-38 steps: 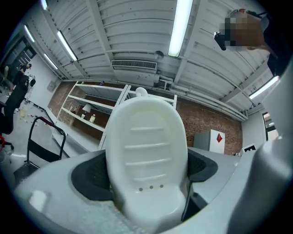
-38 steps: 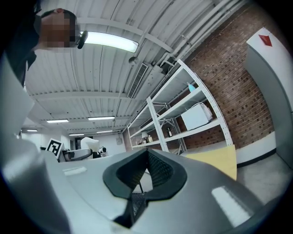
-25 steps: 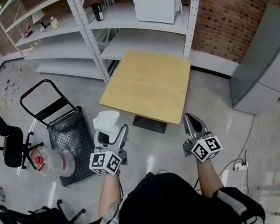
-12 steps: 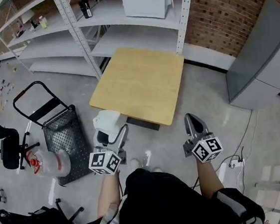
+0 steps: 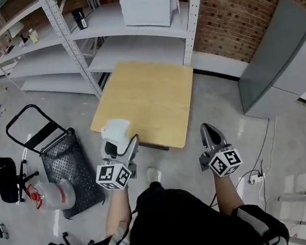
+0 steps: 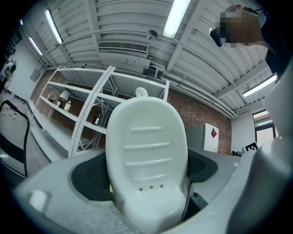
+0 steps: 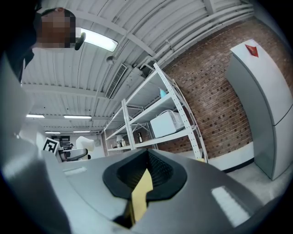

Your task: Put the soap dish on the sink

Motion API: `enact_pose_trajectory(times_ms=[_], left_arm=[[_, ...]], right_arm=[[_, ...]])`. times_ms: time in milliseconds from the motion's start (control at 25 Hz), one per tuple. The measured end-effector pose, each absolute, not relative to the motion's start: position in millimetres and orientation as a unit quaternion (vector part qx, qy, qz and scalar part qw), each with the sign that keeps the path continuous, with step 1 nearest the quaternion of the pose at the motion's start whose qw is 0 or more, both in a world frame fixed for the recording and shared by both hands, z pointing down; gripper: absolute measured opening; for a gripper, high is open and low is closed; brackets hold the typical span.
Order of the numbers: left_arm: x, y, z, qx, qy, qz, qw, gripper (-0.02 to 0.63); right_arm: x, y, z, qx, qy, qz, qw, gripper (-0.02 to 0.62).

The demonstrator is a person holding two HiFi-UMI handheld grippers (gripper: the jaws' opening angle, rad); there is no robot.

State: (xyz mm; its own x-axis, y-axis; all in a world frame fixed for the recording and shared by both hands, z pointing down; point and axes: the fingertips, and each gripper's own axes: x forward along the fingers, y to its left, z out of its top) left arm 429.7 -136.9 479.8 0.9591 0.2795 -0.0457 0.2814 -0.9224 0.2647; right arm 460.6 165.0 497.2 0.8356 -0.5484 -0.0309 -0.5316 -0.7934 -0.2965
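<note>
The fingers of the left gripper (image 5: 120, 146) are clamping the white soap dish (image 6: 149, 151), carrying it in the air by the desk (image 5: 150, 100). The right gripper (image 5: 209, 133) is pressing its fingers together, empty. No sink is showing, so I judge the placing is not yet done.

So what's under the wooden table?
Only a dark base shows at the table's near edge. The tabletop covers the rest, and the soap dish in the left tongs hides the near-left corner.
</note>
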Motion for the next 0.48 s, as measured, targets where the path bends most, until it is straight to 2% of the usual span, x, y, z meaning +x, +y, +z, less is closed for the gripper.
enact_pose_trajectory(times_ms=[480], left_arm=[[522.2, -158.2, 475.8, 0.973, 0.177, -0.004, 0.148, 0.463]], right_arm=[[531.3, 137.8, 480.4, -0.957, 0.266, -0.019, 0.115, 0.006]])
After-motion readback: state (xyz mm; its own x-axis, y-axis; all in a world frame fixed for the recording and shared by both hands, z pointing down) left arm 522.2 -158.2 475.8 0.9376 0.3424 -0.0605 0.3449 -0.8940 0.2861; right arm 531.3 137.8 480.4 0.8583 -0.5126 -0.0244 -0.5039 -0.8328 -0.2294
